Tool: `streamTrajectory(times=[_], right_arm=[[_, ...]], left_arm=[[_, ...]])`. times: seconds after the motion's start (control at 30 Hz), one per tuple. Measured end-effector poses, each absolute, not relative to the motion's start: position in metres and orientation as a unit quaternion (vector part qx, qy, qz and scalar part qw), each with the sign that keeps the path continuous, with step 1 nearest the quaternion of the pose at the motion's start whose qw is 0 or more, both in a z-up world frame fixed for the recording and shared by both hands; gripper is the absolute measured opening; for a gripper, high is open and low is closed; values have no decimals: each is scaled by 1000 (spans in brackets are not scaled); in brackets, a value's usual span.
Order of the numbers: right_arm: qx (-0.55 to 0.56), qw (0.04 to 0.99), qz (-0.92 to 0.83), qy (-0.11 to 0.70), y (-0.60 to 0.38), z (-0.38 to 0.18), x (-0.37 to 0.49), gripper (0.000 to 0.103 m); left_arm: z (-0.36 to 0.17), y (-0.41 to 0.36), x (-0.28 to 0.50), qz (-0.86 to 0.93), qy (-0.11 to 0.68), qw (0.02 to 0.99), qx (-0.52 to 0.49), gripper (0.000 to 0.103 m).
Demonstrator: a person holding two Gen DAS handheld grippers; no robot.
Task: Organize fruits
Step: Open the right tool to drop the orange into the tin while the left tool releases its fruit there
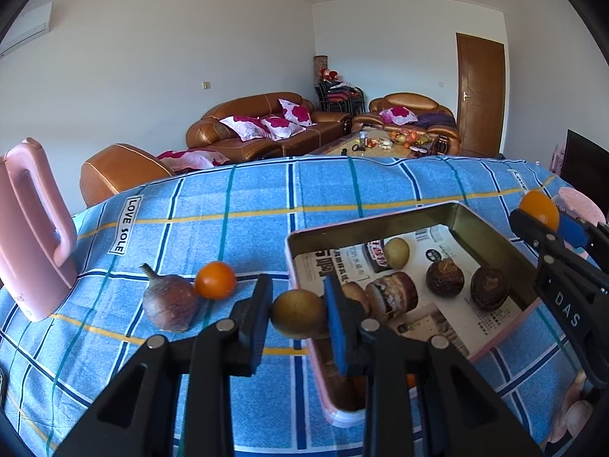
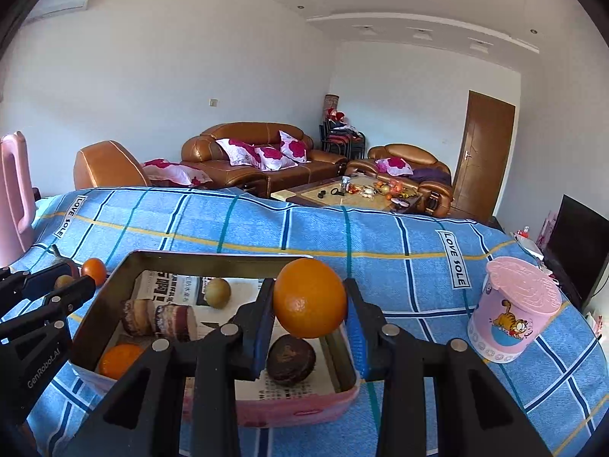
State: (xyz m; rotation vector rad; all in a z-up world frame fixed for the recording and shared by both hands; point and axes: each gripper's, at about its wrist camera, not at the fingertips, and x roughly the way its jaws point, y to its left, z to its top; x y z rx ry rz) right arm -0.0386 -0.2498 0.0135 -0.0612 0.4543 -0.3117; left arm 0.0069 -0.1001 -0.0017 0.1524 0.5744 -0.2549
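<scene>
A pink tin box [image 1: 491,230] lined with newspaper sits on the blue checked cloth; it also shows in the right wrist view [image 2: 213,257]. My left gripper [image 1: 298,314] is shut on a yellow-brown round fruit [image 1: 298,314] at the box's left rim. My right gripper [image 2: 310,299] is shut on an orange [image 2: 310,299] held above the box's right end. Inside lie another yellow-brown fruit [image 1: 396,252], two dark brown fruits [image 1: 444,277], and an orange [image 2: 120,360]. On the cloth left of the box lie a small orange [image 1: 215,280] and a purple-brown stemmed fruit [image 1: 169,302].
A pink kettle [image 1: 32,228] stands at the table's left. A pink lidded cup [image 2: 514,310] with a cartoon cat stands right of the box. Brown sofas [image 1: 266,125] and a coffee table are beyond the table's far edge.
</scene>
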Motion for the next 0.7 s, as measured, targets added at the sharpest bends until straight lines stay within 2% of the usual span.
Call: streamTrajectory(times=[0.4,0.7], right_arm=[[-21,953,-169,251,-278,10,-11,37],[-13,949,-110,296,-280,1,23,37]], left_arm=[[-7,-153,27,-164,313,933,64,29],[-11,-159,36,-182,333,924,50,30]])
